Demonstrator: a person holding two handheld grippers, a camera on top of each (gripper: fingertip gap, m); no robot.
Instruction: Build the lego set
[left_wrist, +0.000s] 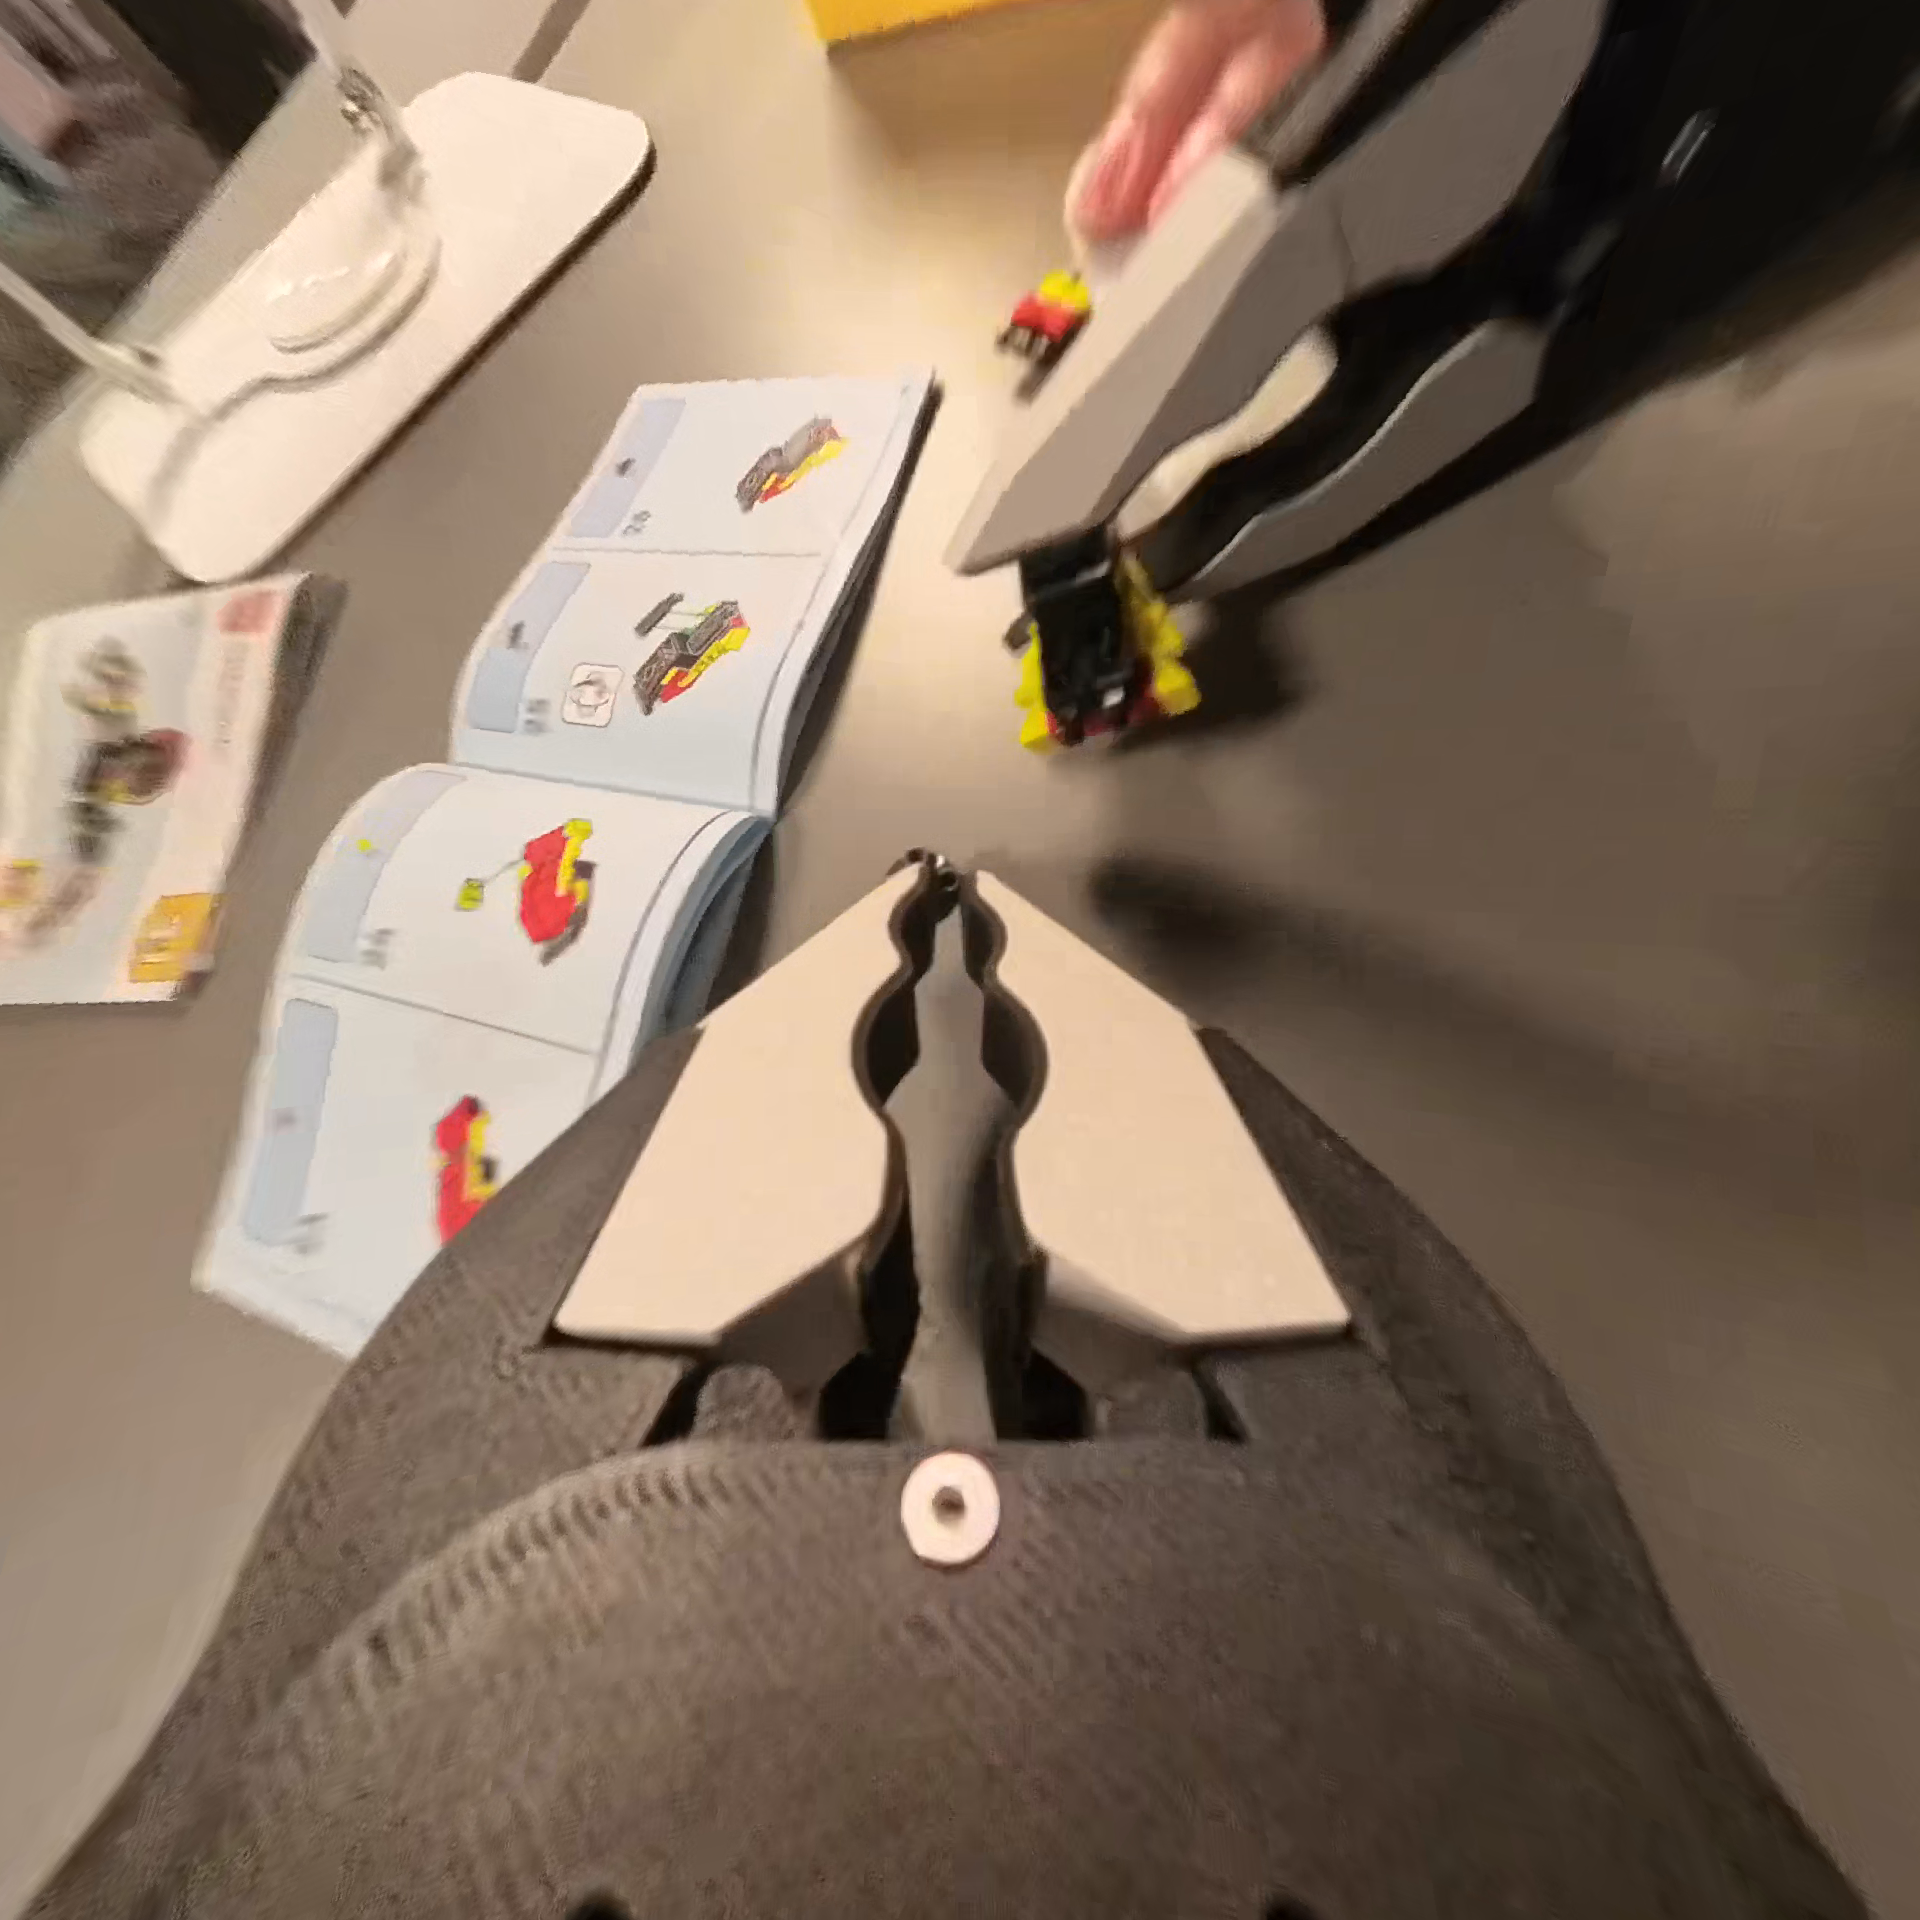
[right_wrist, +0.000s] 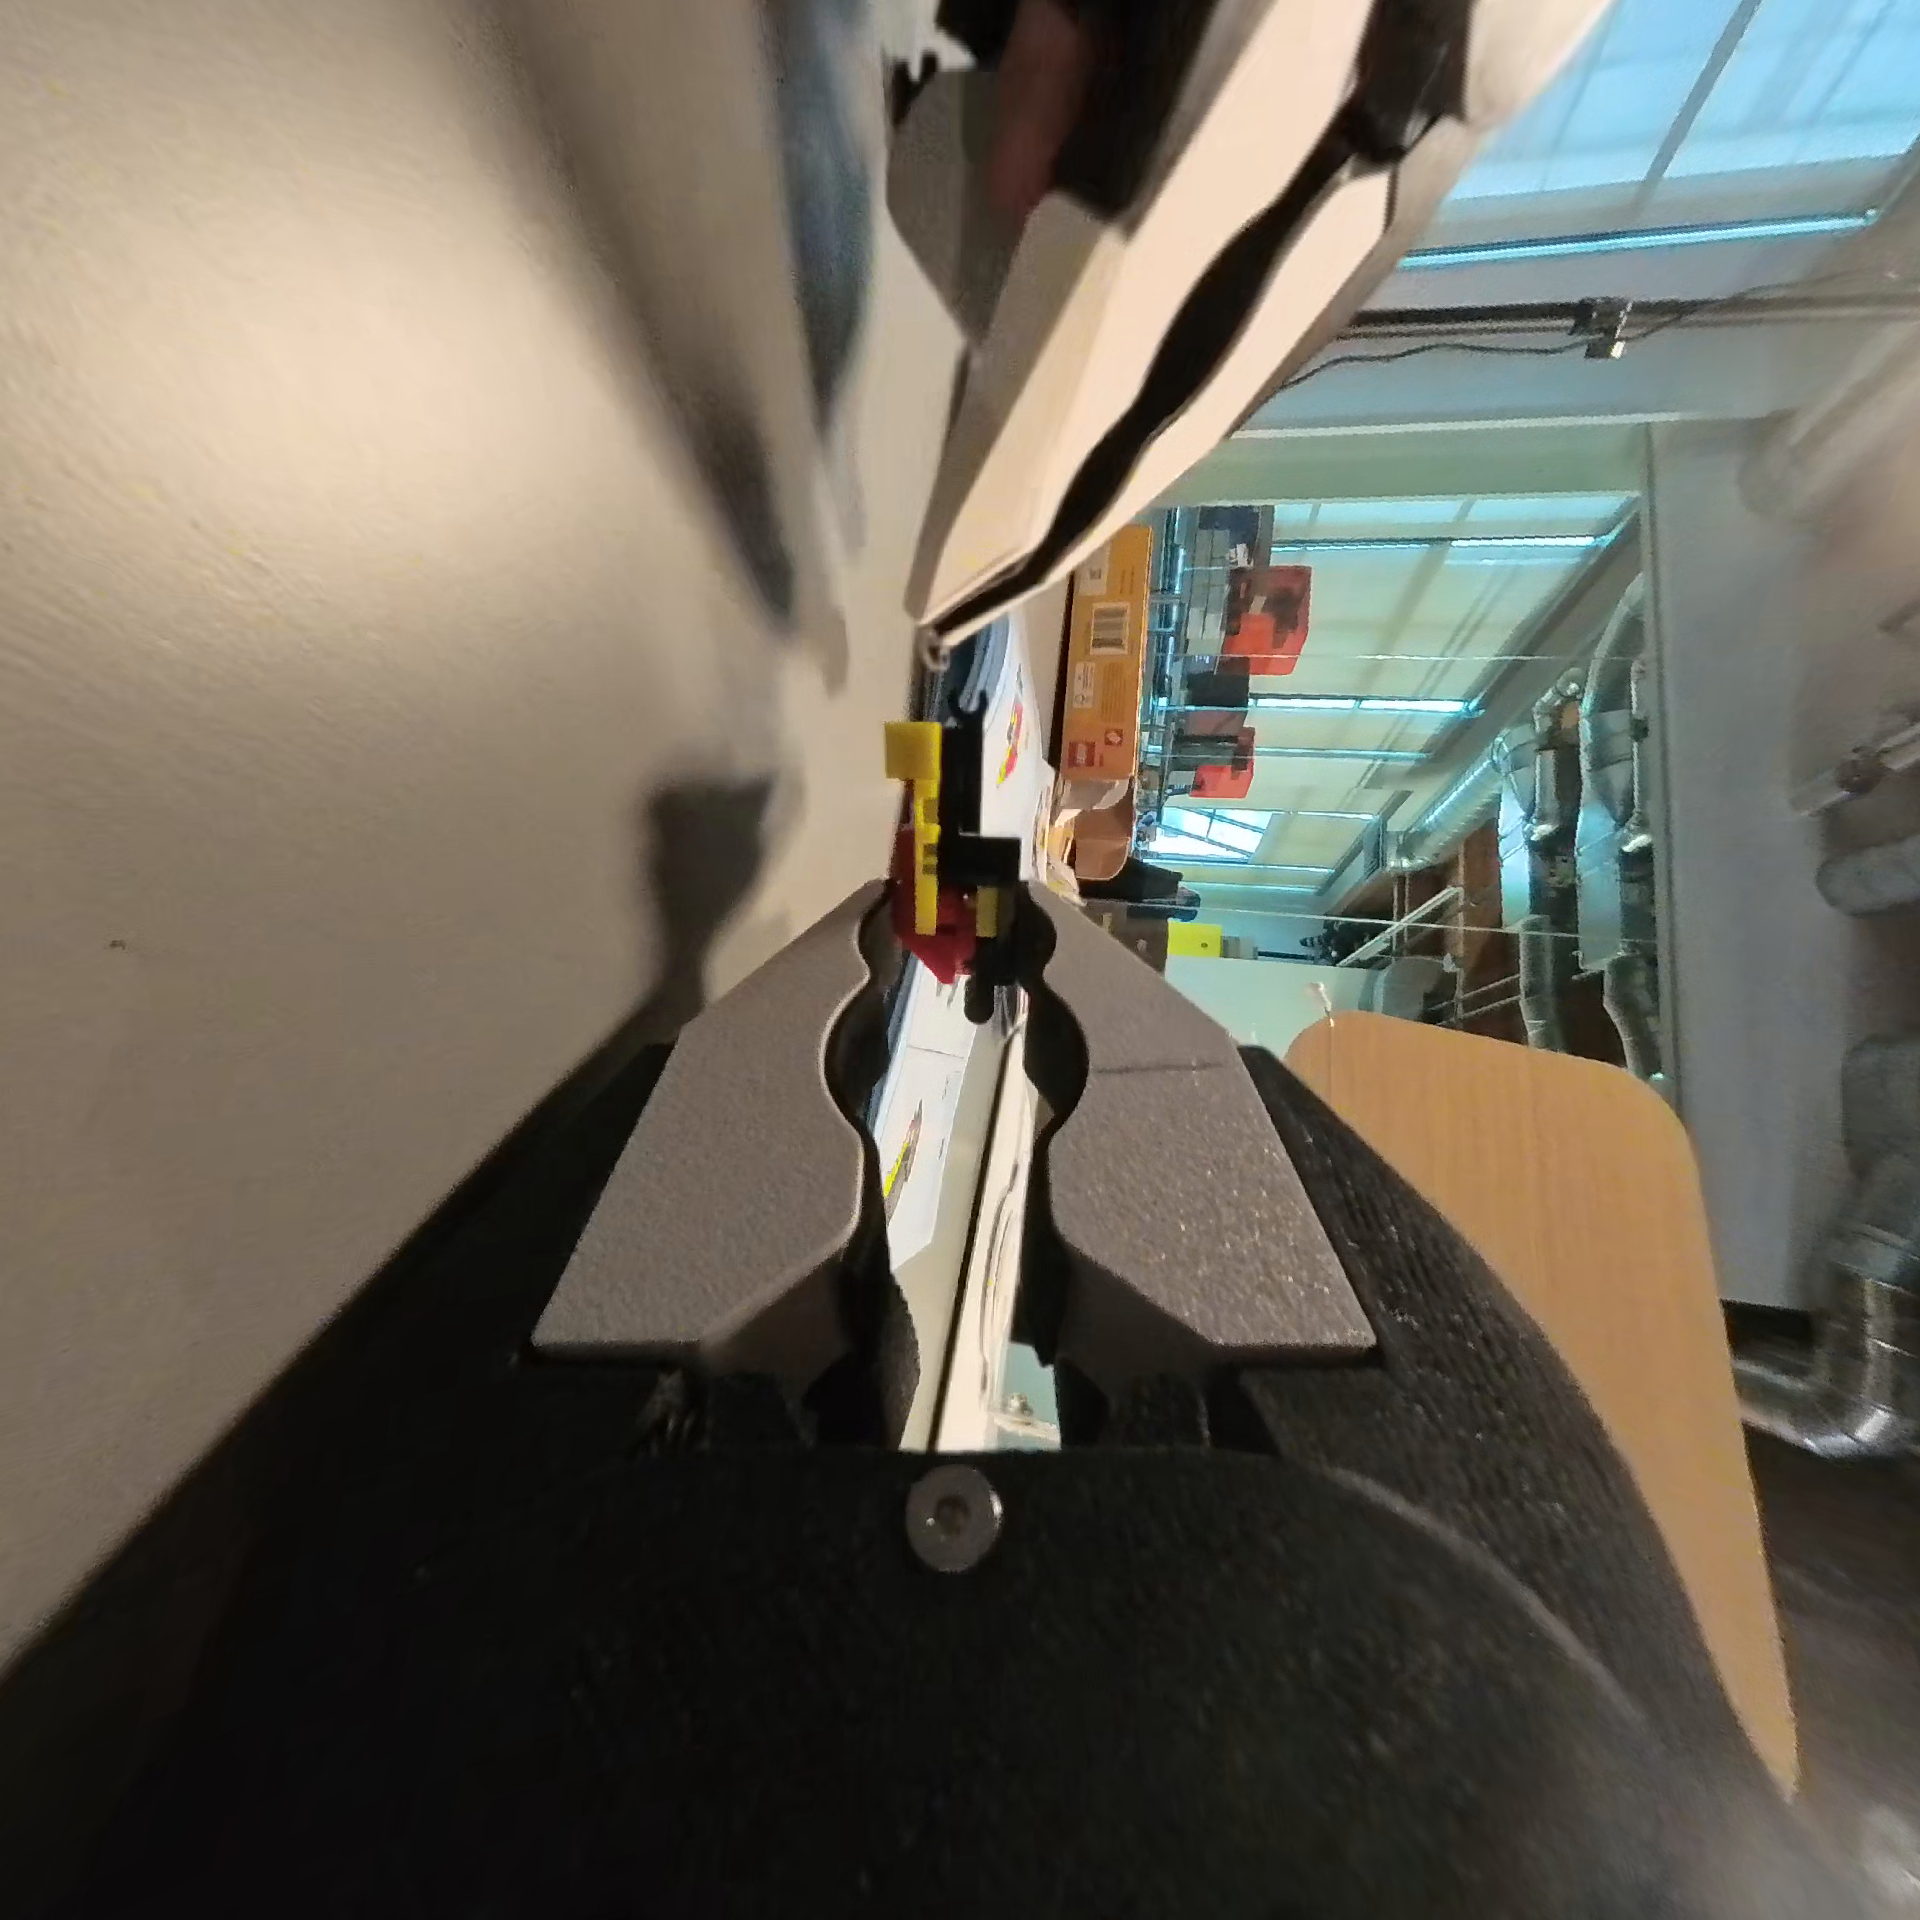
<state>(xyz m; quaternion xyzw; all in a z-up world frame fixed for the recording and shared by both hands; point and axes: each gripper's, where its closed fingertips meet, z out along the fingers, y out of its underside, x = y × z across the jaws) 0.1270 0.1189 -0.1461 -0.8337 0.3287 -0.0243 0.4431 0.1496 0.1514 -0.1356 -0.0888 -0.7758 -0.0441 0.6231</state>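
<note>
**Right claw holds the model; left claw pinches a small part**

The right gripper (right_wrist: 961, 914) is rolled onto its side, so the table (right_wrist: 312, 623) stands as a vertical plane at the left of its own view. Its fingers are closed to a narrow gap around the red, yellow and black lego model (right_wrist: 951, 883), clamped at the tips. In the left wrist view the same gripper (left_wrist: 1081, 582) reaches in from the far right, angled down, with the model (left_wrist: 1107, 665) at or just above the table (left_wrist: 1455, 935). A hand (left_wrist: 1184, 114) grips its body.

The left gripper (left_wrist: 933, 871) points forward and slightly down over the table. Its fingers are pressed nearly together on a tiny dark piece (left_wrist: 940, 862); the kind of piece cannot be told.

An open instruction booklet (left_wrist: 644, 644) lies to the left. A second small red and yellow assembly (left_wrist: 1047, 317) lies far beyond the right gripper. A closed leaflet (left_wrist: 125, 790) and a white lamp base (left_wrist: 353, 312) lie at the far left.
</note>
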